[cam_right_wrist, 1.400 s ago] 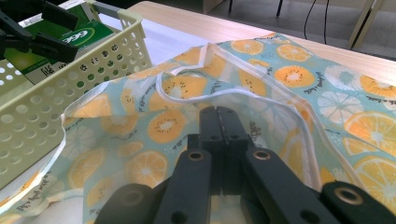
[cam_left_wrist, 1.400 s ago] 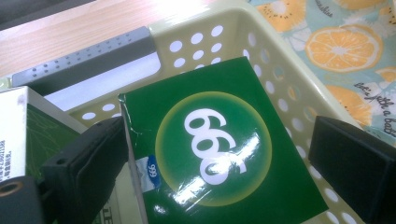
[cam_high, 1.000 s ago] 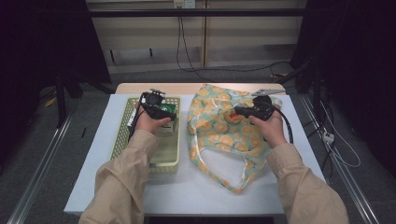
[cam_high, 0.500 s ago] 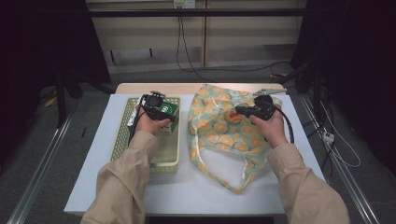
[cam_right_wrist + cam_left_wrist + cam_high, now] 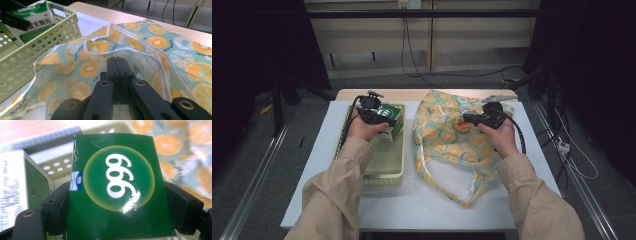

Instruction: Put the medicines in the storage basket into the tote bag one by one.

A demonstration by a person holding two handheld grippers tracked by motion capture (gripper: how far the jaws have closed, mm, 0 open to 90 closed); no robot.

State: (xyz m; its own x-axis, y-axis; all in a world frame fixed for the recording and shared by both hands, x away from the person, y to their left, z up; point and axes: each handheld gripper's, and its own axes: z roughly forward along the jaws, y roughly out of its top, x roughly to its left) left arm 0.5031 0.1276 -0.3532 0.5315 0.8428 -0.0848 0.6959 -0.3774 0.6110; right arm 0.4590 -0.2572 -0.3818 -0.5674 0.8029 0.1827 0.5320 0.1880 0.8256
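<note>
the lower edge of the green box (image 5: 117, 192) is cut off at the bottom of the left gripper view, and both side edges go behind the two black jaws, so the exact contact line is hidden; the box beside it at the left is blurred and its print cannot be read. in the high view the left gripper (image 5: 379, 118) and the hand cover most of this box, so only one green and white corner is seen there. the box is dark green and glossy, with a yellow-green ring around the white figures 999, which stand sideways in the left gripper view, and a small blue and white label at its left edge. it is above the far end of the pale yellow basket (image 5: 384, 165), which stands on the white table (image 5: 422, 205) at the left of the fruit-print bag (image 5: 447, 145). the left jaws have just been closing and now they pinch the green box from both sides. the right gripper (image 5: 117, 65) has its jaws pressed together on the fabric of the bag near the white-piped rim of its opening; how much cloth is between them is hard to see. the right gripper view shows the basket wall with round holes and the box held in the other gripper, with chinese print on its white side, which the high view is too small to show. the high view shows both sleeves and the bag's handles lying toward the person.
</note>
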